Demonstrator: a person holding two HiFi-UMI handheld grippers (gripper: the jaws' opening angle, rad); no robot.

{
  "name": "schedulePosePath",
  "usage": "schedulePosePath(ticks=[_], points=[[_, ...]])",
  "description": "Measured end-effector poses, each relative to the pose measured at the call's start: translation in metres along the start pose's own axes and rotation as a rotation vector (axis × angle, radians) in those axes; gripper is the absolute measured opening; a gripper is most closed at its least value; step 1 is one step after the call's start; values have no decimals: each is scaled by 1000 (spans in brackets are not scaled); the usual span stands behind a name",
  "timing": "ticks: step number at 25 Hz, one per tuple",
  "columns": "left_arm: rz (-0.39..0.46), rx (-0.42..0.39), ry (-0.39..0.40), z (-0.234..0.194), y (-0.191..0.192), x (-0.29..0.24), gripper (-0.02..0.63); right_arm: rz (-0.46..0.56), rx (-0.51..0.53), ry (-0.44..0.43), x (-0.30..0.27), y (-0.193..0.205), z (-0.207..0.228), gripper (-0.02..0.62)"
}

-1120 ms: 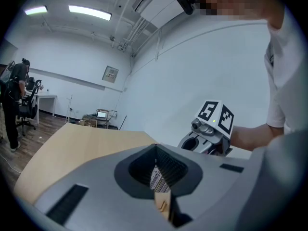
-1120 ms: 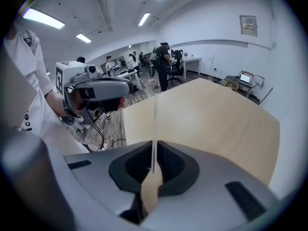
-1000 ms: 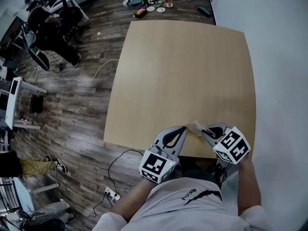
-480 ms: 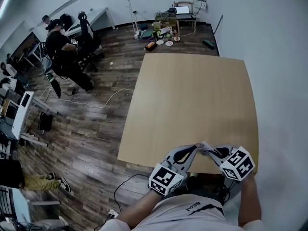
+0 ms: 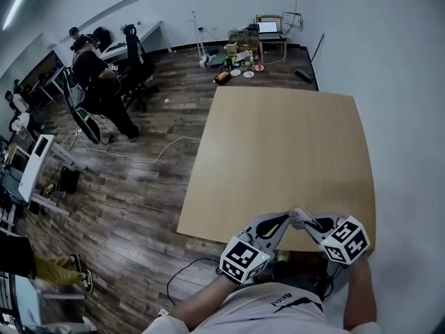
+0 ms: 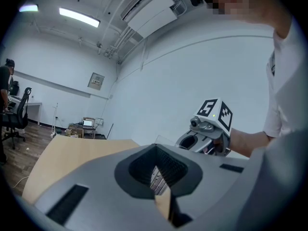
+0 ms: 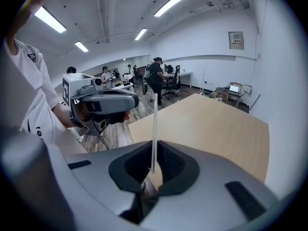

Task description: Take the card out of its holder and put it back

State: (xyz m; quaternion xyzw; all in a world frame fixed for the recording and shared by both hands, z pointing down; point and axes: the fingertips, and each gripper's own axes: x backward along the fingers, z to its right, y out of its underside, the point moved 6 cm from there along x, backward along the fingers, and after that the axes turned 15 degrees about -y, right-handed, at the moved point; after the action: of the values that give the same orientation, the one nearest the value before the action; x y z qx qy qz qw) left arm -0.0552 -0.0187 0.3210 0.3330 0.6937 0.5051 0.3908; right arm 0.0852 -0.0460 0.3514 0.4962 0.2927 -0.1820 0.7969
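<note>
Over the near edge of the wooden table [image 5: 278,152], both grippers meet tip to tip. My left gripper [image 5: 282,220] [image 6: 159,178] is shut on a thin printed card [image 6: 156,177] that shows between its dark pads. Opposite it, my right gripper [image 5: 311,222] [image 7: 151,171] is shut on a clear plastic holder [image 7: 154,129], seen edge-on as a thin upright sheet. In the head view the card and holder [image 5: 298,216] appear as one small pale piece between the two. How far the card sits inside the holder is hidden.
The tabletop beyond the grippers is bare wood. A white wall runs along the table's right side. On the wooden floor to the left are cables [image 5: 156,148], desks and several people [image 5: 94,75]; small clutter [image 5: 240,61] lies past the far edge.
The head view has tilted up, showing more of the room. Both grippers keep their hold, still tip to tip, and now hang slightly nearer the table's near edge.
</note>
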Motion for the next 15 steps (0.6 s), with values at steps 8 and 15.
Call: schedulePosePath(ticks=[8,15], points=[[-2,16,-2,-2,-3,2,12,2,-2,-1,0,-2,-1,26],[-3,18,-10,1,-5,2,12,2,-14,-9,3,0,1,26]])
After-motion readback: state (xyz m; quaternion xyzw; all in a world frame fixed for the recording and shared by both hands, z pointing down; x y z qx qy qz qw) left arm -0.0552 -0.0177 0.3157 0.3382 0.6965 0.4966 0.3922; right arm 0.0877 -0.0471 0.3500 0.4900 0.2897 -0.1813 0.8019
